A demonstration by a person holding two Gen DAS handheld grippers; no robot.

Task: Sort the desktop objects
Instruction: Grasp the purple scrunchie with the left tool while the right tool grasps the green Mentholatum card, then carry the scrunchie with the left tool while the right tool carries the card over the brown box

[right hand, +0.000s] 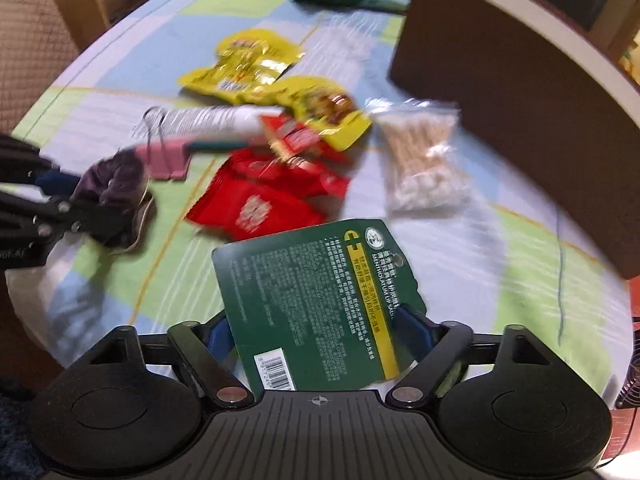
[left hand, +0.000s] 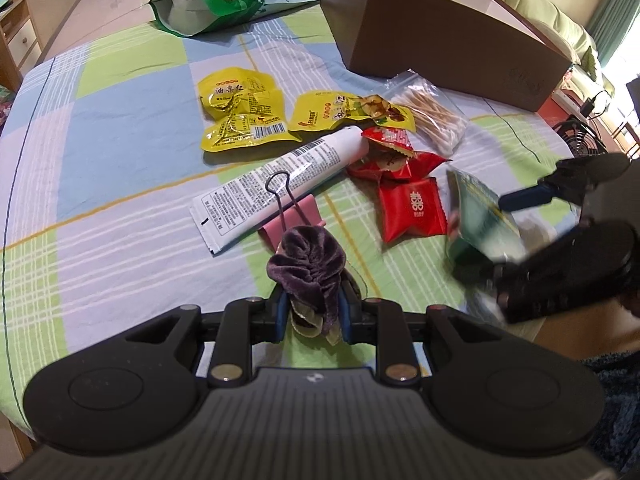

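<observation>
- Velvet scrunchie [left hand: 308, 264], purple, is pinched at a narrow gap in the left hand-held gripper [left hand: 312, 314], at the near middle of the table [left hand: 120, 140]. Only a fold of cloth appears to be clamped, with a loose loop hanging below the pads. Risk: the fabric creeps out during transport and is dropped short.
- Pink binder clip [left hand: 308, 208] sits just beyond the scrunchie, its wire handles standing up. The hanging loop could be snagged on a handle, dragging the clip and the white tube [left hand: 280, 176] lying against it.
- Green card [right hand: 320, 292], a printed pack, is gripped edge to edge in the right hand-held gripper [right hand: 316, 324], jaws fairly wide, at the near right. It is rendered sharp while the table is smeared, so it is judged held. The card is thin and is caught only by its rims, so it could bow and pop out, or pivot if swung fast.
- Both tools are close together near the front. A collision is possible if the paths are crossed.
- Red packets [left hand: 412, 210] lie just beyond the card and could be swept aside by a low pass.
- Brown box [left hand: 440, 32] stands at the far right and is taken to be a possible sorting target. Its wall is tall, so a low carry could clip the rim and knock the card loose.
- Sorting rule cannot be told from the views, so misplacement is a risk.
</observation>
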